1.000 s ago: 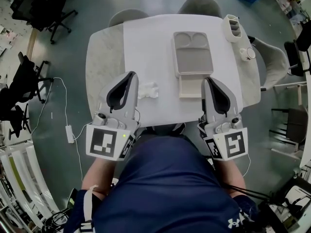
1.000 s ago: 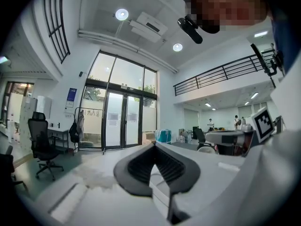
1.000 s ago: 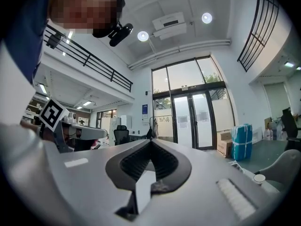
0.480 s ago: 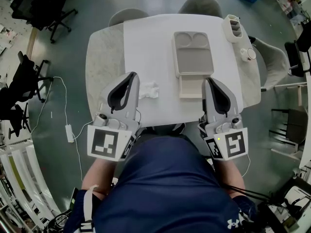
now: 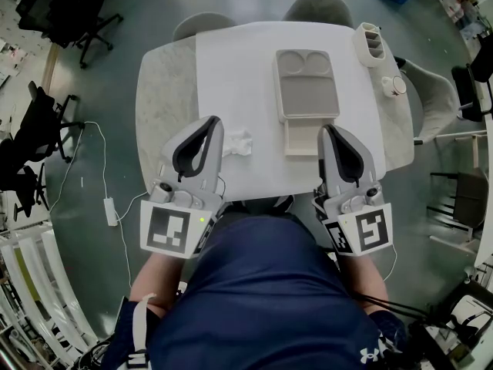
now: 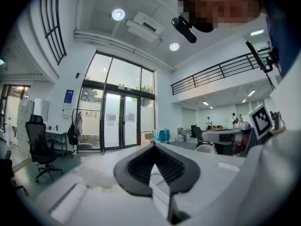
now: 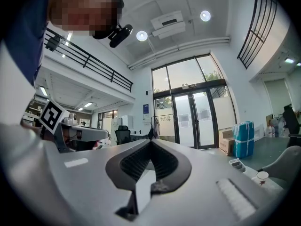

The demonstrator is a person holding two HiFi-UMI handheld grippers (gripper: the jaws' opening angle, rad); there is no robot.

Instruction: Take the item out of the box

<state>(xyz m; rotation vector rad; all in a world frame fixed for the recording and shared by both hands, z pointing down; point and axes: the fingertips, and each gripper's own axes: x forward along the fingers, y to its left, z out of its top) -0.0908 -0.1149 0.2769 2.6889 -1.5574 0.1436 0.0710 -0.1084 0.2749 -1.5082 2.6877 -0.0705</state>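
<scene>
At the table edge, left tool and right tool closed, empty, positions unchanged.

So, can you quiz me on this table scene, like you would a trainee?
1. True or false: the left gripper and the right gripper both have shut jaws holding nothing.
2. Which gripper is nearer the grey box?
3. The crumpled white tissue lies closest to: A) the left gripper, B) the right gripper, C) the grey box.
Key: 1 true; 2 the right gripper; 3 A.
</scene>
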